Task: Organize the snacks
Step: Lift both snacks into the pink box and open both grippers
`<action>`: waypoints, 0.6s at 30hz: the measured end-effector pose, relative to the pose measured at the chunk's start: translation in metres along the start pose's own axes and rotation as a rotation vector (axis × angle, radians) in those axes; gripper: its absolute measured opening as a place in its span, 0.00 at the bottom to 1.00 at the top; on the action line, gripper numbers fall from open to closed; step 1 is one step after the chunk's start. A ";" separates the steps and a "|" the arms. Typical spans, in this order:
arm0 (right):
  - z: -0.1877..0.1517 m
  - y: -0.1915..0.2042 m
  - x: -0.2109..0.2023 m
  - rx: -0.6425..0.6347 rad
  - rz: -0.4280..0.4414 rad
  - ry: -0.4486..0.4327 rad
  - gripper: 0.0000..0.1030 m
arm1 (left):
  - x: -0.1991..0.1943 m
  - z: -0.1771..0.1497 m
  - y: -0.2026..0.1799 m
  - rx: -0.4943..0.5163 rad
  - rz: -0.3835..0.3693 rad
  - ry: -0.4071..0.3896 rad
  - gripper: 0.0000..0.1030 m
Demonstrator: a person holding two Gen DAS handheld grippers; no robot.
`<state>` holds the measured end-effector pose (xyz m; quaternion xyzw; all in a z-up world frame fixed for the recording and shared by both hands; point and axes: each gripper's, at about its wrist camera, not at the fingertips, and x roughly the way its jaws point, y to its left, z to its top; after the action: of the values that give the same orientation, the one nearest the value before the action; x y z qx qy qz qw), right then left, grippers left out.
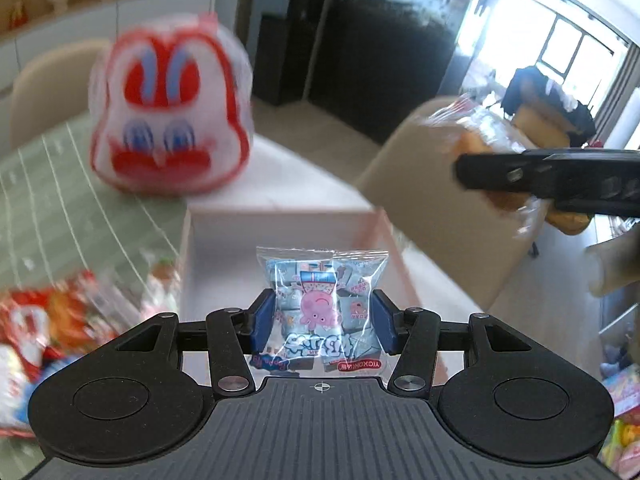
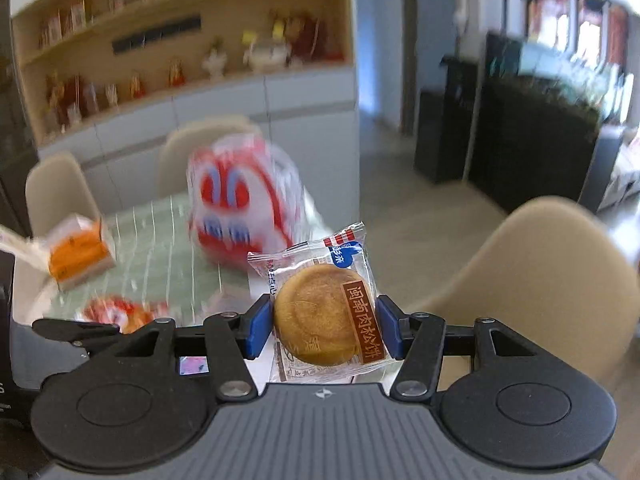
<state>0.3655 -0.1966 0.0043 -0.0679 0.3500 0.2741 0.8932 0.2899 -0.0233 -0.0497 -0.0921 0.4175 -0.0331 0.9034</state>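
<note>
- Clearly, in the left wrist view, the left gripper (image 1: 323,322) clamps a clear candy bag (image 1: 322,300) printed with a pink cartoon pig, its blue pads (image 1: 264,320) pressing both sides. The bag hangs over a pale open box (image 1: 224,232) at twelve o'clock. It looks light, crinkly and slippery, so hold the filled middle, not the seams.
- At three o'clock the right gripper (image 1: 560,180) carries a wrapped cake.
- From the right wrist view, the right gripper (image 2: 324,326) pinches a round meat-floss cake (image 2: 320,314) in clear wrap across its width. I judge it soft and crumbly: squeeze gently. A blurred red-and-white rabbit bag (image 2: 240,208) sits at eleven o'clock.
</note>
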 end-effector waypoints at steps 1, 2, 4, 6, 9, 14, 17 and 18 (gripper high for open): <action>-0.003 0.000 0.016 -0.005 0.004 0.034 0.54 | 0.009 -0.004 0.003 -0.020 -0.003 0.016 0.55; -0.005 0.001 0.031 -0.007 0.011 0.062 0.54 | 0.015 -0.007 0.007 -0.035 -0.003 0.027 0.55; -0.008 0.003 0.053 -0.013 0.034 0.098 0.54 | 0.027 -0.009 0.012 -0.057 0.002 0.041 0.56; -0.009 0.004 0.072 -0.010 0.077 0.122 0.54 | 0.033 -0.013 0.017 -0.071 0.007 0.044 0.55; -0.009 0.007 0.094 0.019 0.141 0.173 0.56 | 0.030 -0.016 0.025 -0.088 -0.032 0.023 0.57; -0.006 0.012 0.096 0.079 0.154 0.181 0.64 | 0.008 -0.017 0.049 -0.209 -0.098 -0.108 0.56; -0.003 0.022 0.087 0.060 0.113 0.170 0.65 | -0.012 -0.019 0.059 -0.250 -0.132 -0.151 0.56; -0.002 0.028 0.084 0.043 0.108 0.168 0.65 | -0.022 -0.023 0.063 -0.261 -0.118 -0.164 0.56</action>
<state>0.3999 -0.1362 -0.0505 -0.0525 0.4324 0.3076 0.8460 0.2570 0.0378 -0.0599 -0.2355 0.3369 -0.0242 0.9113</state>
